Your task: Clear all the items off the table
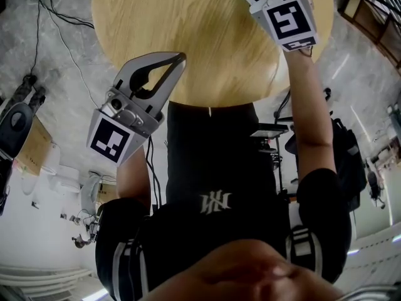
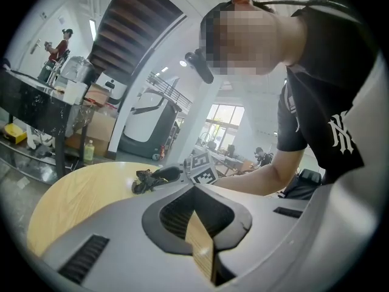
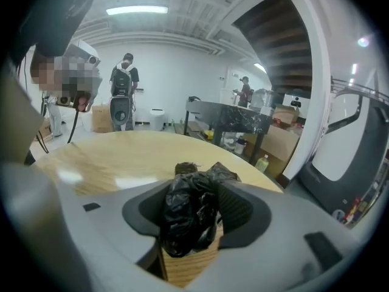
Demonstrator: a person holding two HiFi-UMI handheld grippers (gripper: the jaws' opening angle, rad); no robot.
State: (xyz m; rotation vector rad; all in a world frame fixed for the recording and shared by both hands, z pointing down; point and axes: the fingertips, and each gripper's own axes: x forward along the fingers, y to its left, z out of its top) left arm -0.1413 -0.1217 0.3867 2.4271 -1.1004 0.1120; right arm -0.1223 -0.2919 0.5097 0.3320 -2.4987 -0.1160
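Note:
A crumpled black plastic bag point(image 3: 188, 208) lies on the round wooden table point(image 1: 207, 42), near its far edge. My right gripper point(image 3: 191, 221) is shut on it, and the bag bulges up between the ribbed pads. In the left gripper view the bag point(image 2: 143, 180) shows at the right gripper's dark tips point(image 2: 163, 174), low on the table top. In the head view only the right gripper's marker cube point(image 1: 289, 21) shows; its tips run off the top edge. My left gripper point(image 1: 180, 58) hangs at the table's near edge, shut with nothing in it.
A small brownish lump point(image 3: 185, 167) sits just behind the bag. Black cables point(image 1: 59, 36) trail over the grey floor to the left of the table. A black desk point(image 3: 234, 120), cardboard boxes point(image 3: 282, 142) and standing people point(image 3: 124, 93) lie beyond the table.

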